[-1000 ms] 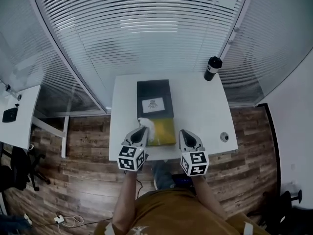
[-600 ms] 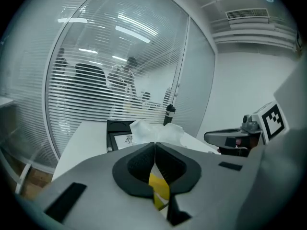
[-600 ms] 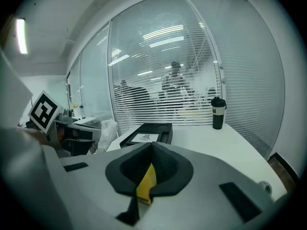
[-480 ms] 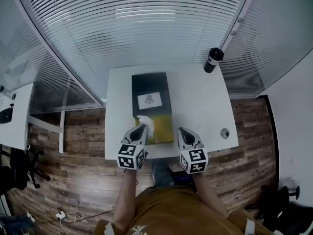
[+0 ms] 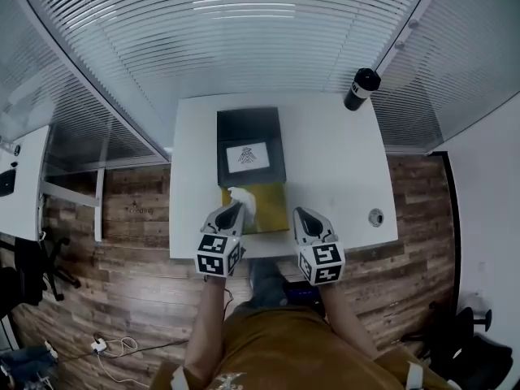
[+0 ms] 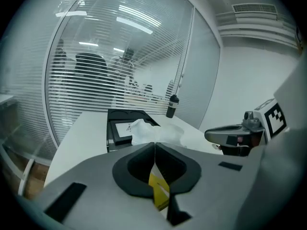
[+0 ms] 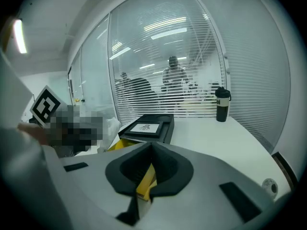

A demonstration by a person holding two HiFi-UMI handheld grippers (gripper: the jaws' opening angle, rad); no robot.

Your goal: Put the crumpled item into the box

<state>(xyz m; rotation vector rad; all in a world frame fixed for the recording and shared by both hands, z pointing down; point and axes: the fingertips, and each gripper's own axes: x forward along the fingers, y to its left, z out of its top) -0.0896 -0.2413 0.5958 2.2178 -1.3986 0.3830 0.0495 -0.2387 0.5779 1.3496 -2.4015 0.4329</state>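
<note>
Little changed: your left hand-held gripper point(image 5: 232, 211) stayed clamped on the crumpled paper point(image 5: 242, 198) over the yellow box's point(image 5: 270, 210) left side. Your right hand-held gripper point(image 5: 306, 218) sat closed and empty, and the drop looked still undone.

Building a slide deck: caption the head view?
Left gripper holds the crumpled white item over the open yellow box; right gripper, shut and empty, hovers alongside.

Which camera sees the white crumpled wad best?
The left gripper view: the crumpled wad sits big in the middle, right at the shut jaw tips. The head view shows only a small white blob at the yellow box. The right gripper view catches just an edge.
</note>
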